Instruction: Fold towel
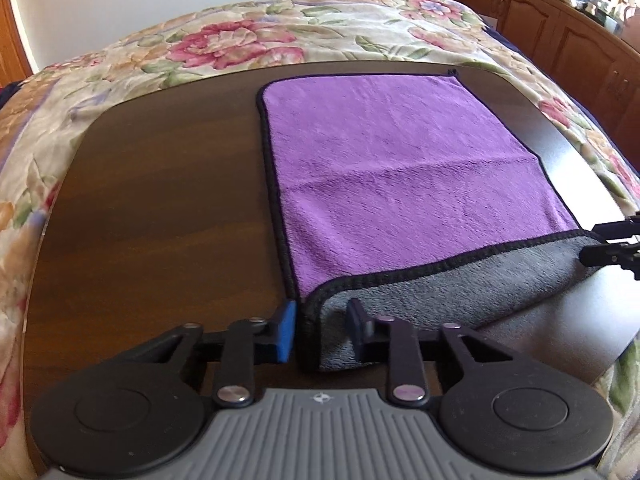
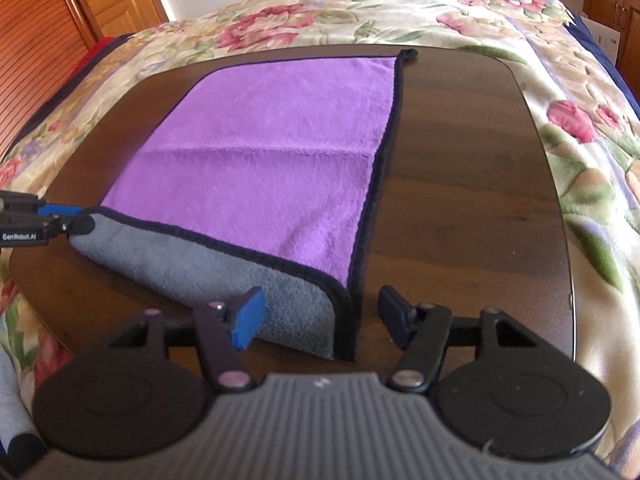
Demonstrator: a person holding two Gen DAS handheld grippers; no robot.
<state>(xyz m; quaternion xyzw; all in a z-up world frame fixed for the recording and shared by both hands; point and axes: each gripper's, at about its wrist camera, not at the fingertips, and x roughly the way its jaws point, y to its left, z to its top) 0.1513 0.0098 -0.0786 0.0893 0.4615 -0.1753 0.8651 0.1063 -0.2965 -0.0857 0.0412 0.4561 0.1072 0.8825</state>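
We inspected one purple towel with grey backing, lying on a dark wooden table that rested on a floral bedspread. Its near edge was rolled over, grey side showing, which we judged to be the start of a fold away from the operator. Two grippers were present, one at each near corner, placed so the edge could be carried evenly. The left gripper stood spread, its fingers either side of the left corner. The right gripper was likewise spread about the right corner. Neither had closed on the cloth. One hanging loop sat at the far corner.
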